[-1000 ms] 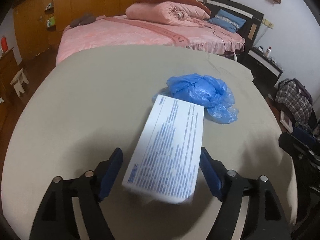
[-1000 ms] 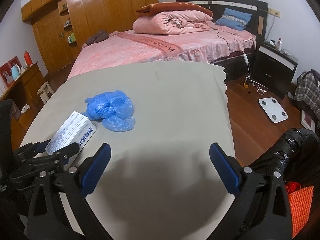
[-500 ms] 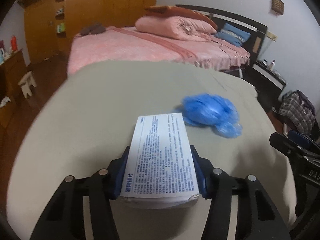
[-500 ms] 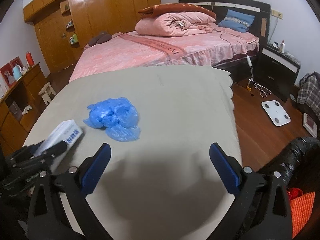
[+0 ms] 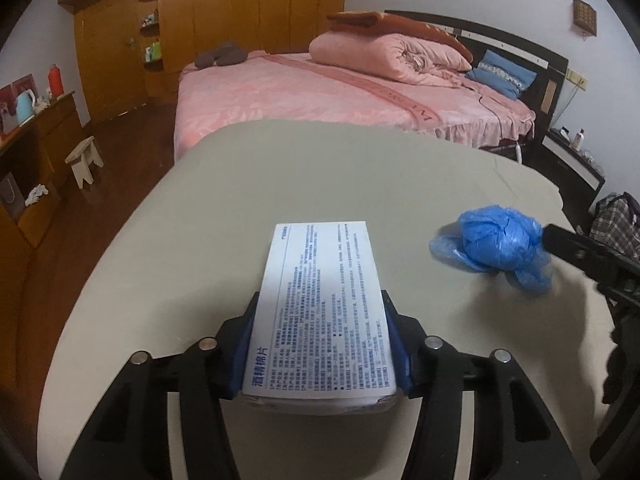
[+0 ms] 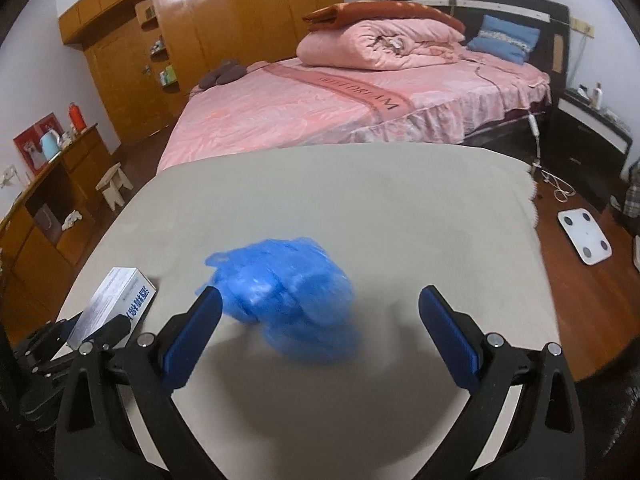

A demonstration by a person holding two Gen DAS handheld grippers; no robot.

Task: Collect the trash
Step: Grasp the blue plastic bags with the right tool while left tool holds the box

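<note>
In the left wrist view, the left gripper (image 5: 322, 344) sits at the bottom centre of the frame, its two blue pads pressed against the long sides of a white box (image 5: 320, 312) printed with blue text. Its jaws have just been closing, with the box between them, and they now clamp it at about half their spread. The box points away from the camera, its far end hanging over the grey-beige counter (image 5: 248, 200). In the right wrist view the same box (image 6: 116, 300) shows at the lower left of the frame, held in the dark fingers of the left gripper (image 6: 96, 328).

To the right of the box in the left wrist view, at mid-height near the right edge, lies a crumpled bundle of blue plastic (image 5: 500, 246) on the counter. A dark finger of the right gripper (image 5: 576, 248) reaches in from the right edge and meets the bundle's right side.

In the right wrist view, the right gripper (image 6: 320, 334) fills the bottom of the frame with its jaws spread wide and nothing pressed between the blue pads. The blue plastic (image 6: 288, 300), somewhat blurred, lies in the lower centre of the frame between the two fingers, closer to the left one, whose tip is right against its edge; the right finger stands well clear of it.

Behind the counter (image 6: 360, 200), across the upper half of both frames, is a bed with a pink cover (image 6: 320, 112) and a rolled pink quilt (image 6: 380, 44).
</note>
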